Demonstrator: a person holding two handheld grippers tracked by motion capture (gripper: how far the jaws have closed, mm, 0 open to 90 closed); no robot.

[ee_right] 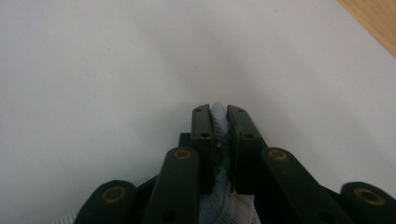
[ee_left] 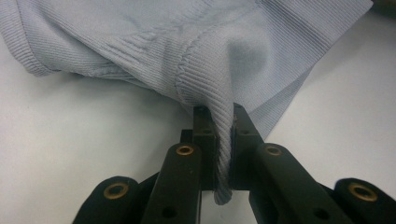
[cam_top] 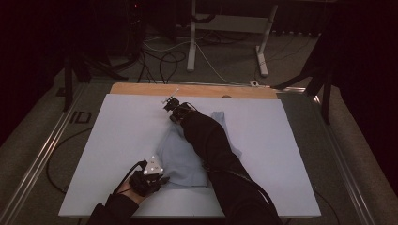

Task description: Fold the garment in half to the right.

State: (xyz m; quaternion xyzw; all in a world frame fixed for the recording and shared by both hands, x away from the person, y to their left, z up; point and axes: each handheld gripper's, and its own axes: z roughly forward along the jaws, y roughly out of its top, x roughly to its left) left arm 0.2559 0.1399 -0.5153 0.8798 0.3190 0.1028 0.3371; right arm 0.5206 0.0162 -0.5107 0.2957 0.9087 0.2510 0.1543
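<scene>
While the pale blue garment (cam_top: 180, 157) lay crumpled mid-surface (cam_top: 117, 136), the left tool (ee_left: 219, 140) was clenched on a ribbed fold near the front edge, and the right tool (ee_right: 219, 140) pinched the far edge. My guess: both bites looked thin, so a sharp pull could've slipped the cloth right out.

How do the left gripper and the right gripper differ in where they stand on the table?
The left gripper sits near the front edge, at the garment's near corner; the right gripper reaches far across, at its far end. Both are shut on a fold of light blue ribbed cloth.
</scene>
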